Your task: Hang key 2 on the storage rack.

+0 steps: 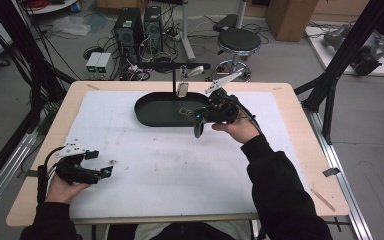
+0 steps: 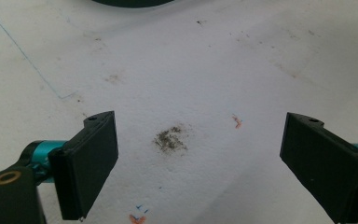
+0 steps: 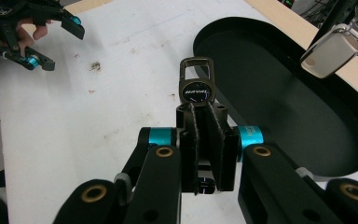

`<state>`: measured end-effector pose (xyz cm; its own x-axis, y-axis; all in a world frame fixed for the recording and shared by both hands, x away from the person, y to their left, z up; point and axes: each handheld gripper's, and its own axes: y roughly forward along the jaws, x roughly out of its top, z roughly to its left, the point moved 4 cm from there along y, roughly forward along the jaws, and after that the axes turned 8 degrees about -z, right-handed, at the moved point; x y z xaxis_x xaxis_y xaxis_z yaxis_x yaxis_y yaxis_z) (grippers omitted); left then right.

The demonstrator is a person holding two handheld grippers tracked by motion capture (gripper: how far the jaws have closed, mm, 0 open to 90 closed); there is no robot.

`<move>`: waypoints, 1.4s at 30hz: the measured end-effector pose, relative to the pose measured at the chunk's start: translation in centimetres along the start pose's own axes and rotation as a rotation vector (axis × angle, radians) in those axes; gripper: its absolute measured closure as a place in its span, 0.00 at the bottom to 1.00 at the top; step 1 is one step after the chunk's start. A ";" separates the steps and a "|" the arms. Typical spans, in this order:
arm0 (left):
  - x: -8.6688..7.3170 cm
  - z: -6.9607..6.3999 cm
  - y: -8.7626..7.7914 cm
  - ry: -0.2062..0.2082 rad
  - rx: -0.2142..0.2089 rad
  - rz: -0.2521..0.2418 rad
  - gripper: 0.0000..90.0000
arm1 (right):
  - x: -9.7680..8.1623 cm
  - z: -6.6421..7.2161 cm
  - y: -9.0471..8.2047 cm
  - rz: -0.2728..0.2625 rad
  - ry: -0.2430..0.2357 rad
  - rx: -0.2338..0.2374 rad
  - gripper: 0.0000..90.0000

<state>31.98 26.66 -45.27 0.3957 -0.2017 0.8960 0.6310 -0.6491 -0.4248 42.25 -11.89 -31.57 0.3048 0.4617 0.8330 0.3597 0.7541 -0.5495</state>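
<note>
A black key fob (image 3: 196, 88) was pinched by the right gripper (image 3: 204, 135) fingers, left gripper (image 2: 200, 154) fingers spread idle; hanging it on the stand hook (image 1: 192, 66) was judged next.

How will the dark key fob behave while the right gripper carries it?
The key fob looks rigid and small, so it probably stays straight in the right gripper. Its smooth, glossy face may slip a little. The clip ring on top could catch on the stand's hook.
</note>
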 end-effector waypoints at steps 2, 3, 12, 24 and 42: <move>0.0 0.0 0.0 0.002 -0.001 0.000 0.13 | 0.3 -0.2 0.1 -0.006 0.003 0.005 0.93; 0.0 0.0 0.0 0.002 -0.001 0.000 0.13 | 0.3 -0.3 0.2 -0.009 0.009 0.010 0.93; 0.0 0.1 0.1 0.002 -0.003 0.000 0.13 | 1.1 -1.2 1.5 0.009 0.016 0.012 0.93; 0.0 0.2 -0.1 -0.003 -0.002 -0.008 0.13 | 3.2 -2.1 3.2 0.018 0.020 0.002 0.93; 0.1 0.2 -0.2 -0.007 0.002 -0.017 0.13 | 6.1 -4.1 5.6 -0.002 0.031 -0.014 0.93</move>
<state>31.98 26.94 -45.11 0.3896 -0.1854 0.9021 0.6390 -0.6510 -0.4097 49.70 -6.79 -29.83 0.3314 0.4455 0.8317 0.3728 0.7479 -0.5492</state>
